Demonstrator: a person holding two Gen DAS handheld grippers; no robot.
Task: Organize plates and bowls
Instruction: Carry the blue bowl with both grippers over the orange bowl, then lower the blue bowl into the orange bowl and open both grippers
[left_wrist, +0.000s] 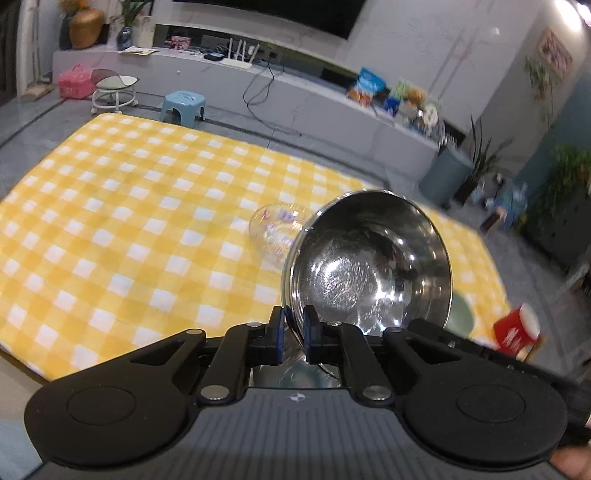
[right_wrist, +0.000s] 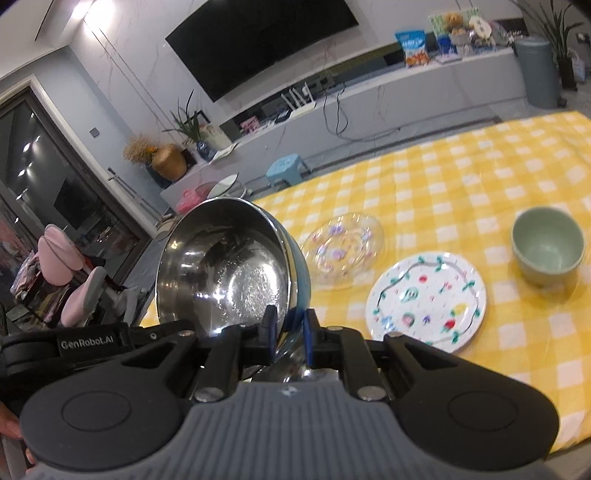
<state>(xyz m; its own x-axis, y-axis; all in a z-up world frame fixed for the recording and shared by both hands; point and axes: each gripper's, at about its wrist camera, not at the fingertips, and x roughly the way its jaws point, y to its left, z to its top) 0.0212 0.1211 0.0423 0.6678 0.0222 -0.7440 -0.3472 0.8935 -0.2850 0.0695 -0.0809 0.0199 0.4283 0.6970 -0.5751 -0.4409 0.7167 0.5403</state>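
My left gripper (left_wrist: 294, 334) is shut on the rim of a steel bowl (left_wrist: 365, 262) and holds it tilted above the yellow checked tablecloth (left_wrist: 129, 206). A clear glass plate (left_wrist: 275, 230) lies behind it. My right gripper (right_wrist: 289, 332) is shut on the rim of a second steel bowl with a blue outside (right_wrist: 225, 266), also tilted in the air. In the right wrist view the glass plate (right_wrist: 345, 251), a white flower-patterned plate (right_wrist: 428, 299) and a green bowl (right_wrist: 546, 247) rest on the tablecloth (right_wrist: 480, 177).
A red cup (left_wrist: 517, 328) shows at the table's right edge in the left wrist view. A grey TV bench (left_wrist: 295, 88), a blue stool (left_wrist: 183, 105) and a round bin (left_wrist: 445, 177) stand beyond the table.
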